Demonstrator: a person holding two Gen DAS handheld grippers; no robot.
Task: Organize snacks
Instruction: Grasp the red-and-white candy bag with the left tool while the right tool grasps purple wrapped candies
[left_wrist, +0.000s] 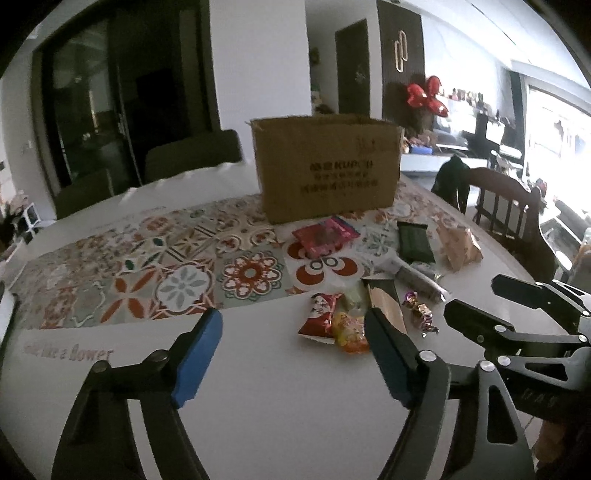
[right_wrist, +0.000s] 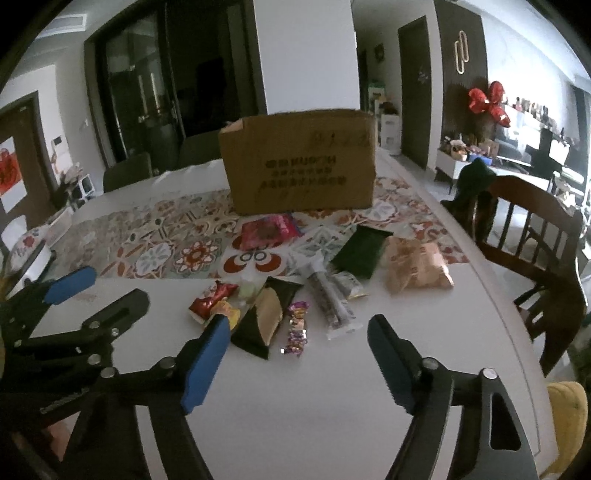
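An open cardboard box (left_wrist: 327, 166) (right_wrist: 301, 166) stands on the patterned runner at the table's far side. Several snacks lie in front of it: a pink packet (left_wrist: 325, 236) (right_wrist: 267, 230), a dark green packet (left_wrist: 414, 240) (right_wrist: 362, 251), a tan bag (left_wrist: 458, 245) (right_wrist: 415, 267), a clear tube pack (left_wrist: 417, 277) (right_wrist: 332, 299), a red packet (left_wrist: 319, 314) (right_wrist: 210, 297), a black-and-tan pouch (right_wrist: 264, 317), a purple candy (left_wrist: 419, 312) (right_wrist: 295, 326). My left gripper (left_wrist: 293, 354) is open and empty, near the snacks. My right gripper (right_wrist: 297, 363) is open and empty, just before them.
A white table (left_wrist: 277, 406) carries a patterned runner (left_wrist: 147, 266). A wooden chair (right_wrist: 532, 236) with a dark garment stands at the table's right side. Dark chairs stand behind the table at the far left. The other gripper shows at each view's edge.
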